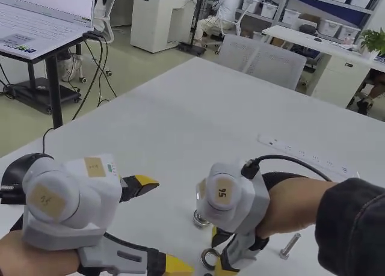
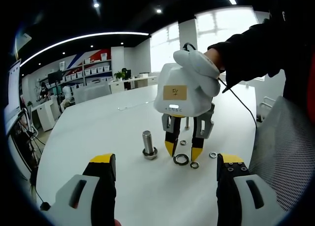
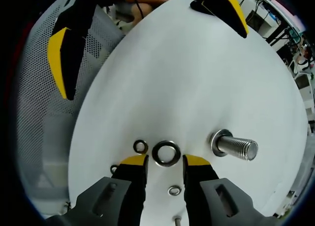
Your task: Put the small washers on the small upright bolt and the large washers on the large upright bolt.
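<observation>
My right gripper (image 3: 166,162) points down at the white table (image 1: 180,119), open, its yellow tips on either side of a large washer (image 3: 166,153) lying flat. The same gripper (image 2: 183,151) stands over that washer (image 2: 181,159) in the left gripper view. To one side, the large bolt (image 3: 234,146) stands upright on its head (image 2: 148,145). Small washers (image 3: 141,146) (image 3: 174,190) (image 2: 213,155) lie loose around the tips. A small bolt (image 1: 290,246) lies on its side near the right hand. My left gripper (image 1: 161,223) is held wide open, facing the right one, with nothing in it.
A white power strip (image 1: 307,156) lies on the table to the right. A grey mesh chair (image 1: 261,56) stands at the far edge. A laptop (image 1: 36,23) sits on a side table to the left. The near table edge is close below the washers (image 3: 74,152).
</observation>
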The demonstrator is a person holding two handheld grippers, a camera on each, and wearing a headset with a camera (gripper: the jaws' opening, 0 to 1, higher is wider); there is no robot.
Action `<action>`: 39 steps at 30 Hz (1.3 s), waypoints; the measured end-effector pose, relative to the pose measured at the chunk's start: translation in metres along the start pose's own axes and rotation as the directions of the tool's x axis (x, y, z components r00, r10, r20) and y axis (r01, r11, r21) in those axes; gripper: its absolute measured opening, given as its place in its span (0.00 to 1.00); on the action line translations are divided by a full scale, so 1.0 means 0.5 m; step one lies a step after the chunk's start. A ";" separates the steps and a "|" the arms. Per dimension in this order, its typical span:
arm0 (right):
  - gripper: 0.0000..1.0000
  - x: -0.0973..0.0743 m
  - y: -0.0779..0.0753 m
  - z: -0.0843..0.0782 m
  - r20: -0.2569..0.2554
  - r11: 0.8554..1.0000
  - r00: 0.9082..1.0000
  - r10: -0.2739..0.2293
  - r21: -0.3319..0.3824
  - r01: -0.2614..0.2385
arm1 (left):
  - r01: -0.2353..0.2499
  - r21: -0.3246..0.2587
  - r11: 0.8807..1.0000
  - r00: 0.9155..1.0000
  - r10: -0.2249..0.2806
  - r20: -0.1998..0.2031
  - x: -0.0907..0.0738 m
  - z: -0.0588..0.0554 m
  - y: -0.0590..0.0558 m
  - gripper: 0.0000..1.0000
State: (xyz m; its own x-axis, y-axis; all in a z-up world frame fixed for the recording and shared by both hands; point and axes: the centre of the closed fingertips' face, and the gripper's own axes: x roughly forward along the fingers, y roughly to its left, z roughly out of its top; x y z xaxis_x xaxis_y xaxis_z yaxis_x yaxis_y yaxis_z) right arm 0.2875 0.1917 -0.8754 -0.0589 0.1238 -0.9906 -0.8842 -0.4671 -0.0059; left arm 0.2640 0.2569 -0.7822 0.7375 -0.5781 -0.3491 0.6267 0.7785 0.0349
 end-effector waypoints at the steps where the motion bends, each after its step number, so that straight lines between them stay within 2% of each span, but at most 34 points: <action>1: 0.29 0.000 0.001 0.000 -0.001 1.000 1.000 0.001 0.000 -0.001 | 0.000 0.000 1.000 1.000 0.000 0.000 0.000 0.000 0.000 0.84; 39: 0.24 -0.005 0.006 0.006 0.003 0.999 1.000 -0.004 0.041 0.004 | 0.005 0.001 1.000 1.000 -0.005 0.006 -0.006 0.000 -0.009 0.83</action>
State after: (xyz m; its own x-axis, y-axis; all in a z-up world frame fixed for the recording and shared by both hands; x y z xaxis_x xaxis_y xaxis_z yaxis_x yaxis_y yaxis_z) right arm 0.2837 0.1928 -0.8725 -0.0567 0.1286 -0.9901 -0.9026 -0.4305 -0.0042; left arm 0.2592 0.2551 -0.7812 0.7362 -0.5832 -0.3433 0.6304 0.7755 0.0344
